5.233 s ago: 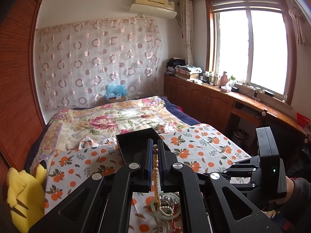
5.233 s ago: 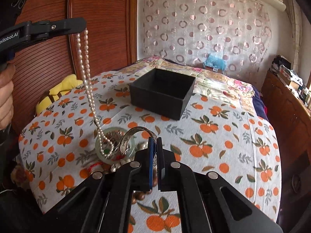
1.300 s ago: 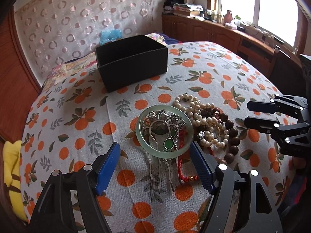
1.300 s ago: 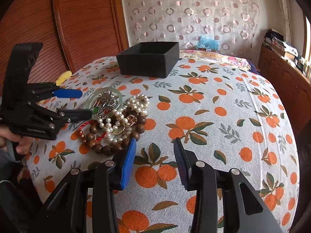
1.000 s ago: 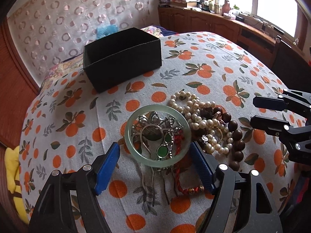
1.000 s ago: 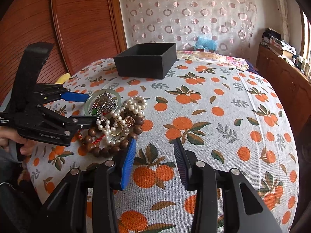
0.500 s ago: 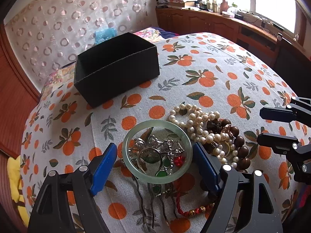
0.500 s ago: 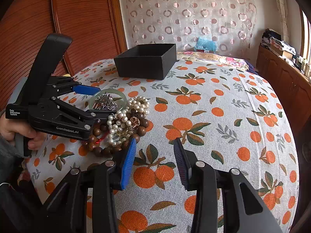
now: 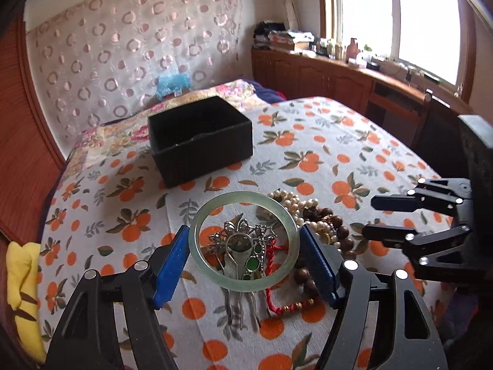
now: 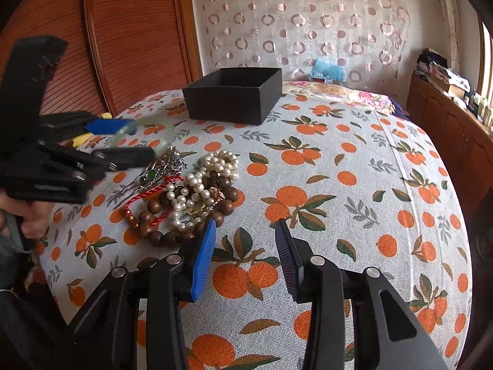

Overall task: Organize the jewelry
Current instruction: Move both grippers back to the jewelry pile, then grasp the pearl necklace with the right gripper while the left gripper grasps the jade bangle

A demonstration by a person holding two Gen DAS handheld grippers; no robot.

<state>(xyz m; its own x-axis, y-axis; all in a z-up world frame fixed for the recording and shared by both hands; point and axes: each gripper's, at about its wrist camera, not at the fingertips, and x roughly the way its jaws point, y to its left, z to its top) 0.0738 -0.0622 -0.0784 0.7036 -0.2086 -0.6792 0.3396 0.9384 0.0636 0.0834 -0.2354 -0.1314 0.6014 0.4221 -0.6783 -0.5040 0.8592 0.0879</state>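
Bedroom, bed covered by an orange-print cloth [image 10: 354, 185]; circle-pattern curtain [image 9: 129, 46] across the upper left of the left wrist view, window [image 9: 397, 12] at upper right. A black box [image 9: 200, 138] is sitting open on the cloth, upper centre in both views, well apart from the jewelry.

The left gripper [image 9: 245, 257] is gripping a pale green bangle [image 9: 243, 240] at lower centre: both blue pads are touching the ring's outer sides. Its jaws have just been closing a little, with the bangle between them. Half a second ago the bangle was lying flat on the cloth around the silver hairpin; now it is sitting lifted and tilted, and in the right wrist view it is showing as a blur [image 10: 148, 135] above the cloth at middle left.

The hairpin [image 9: 243, 246], with green stones, is showing through the ring, lying on the cloth. Pearls [image 10: 197, 182], brown beads [image 10: 160, 234] and a red cord [image 10: 148, 194] are lying heaped just beside it, left of centre in the right wrist view.

The right gripper [image 10: 243, 256] is hovering at bottom centre, jaws partly apart with nothing between them, near the heap's edge, same as a second ago. A hand [image 10: 34, 212] is holding the left gripper at the left edge.
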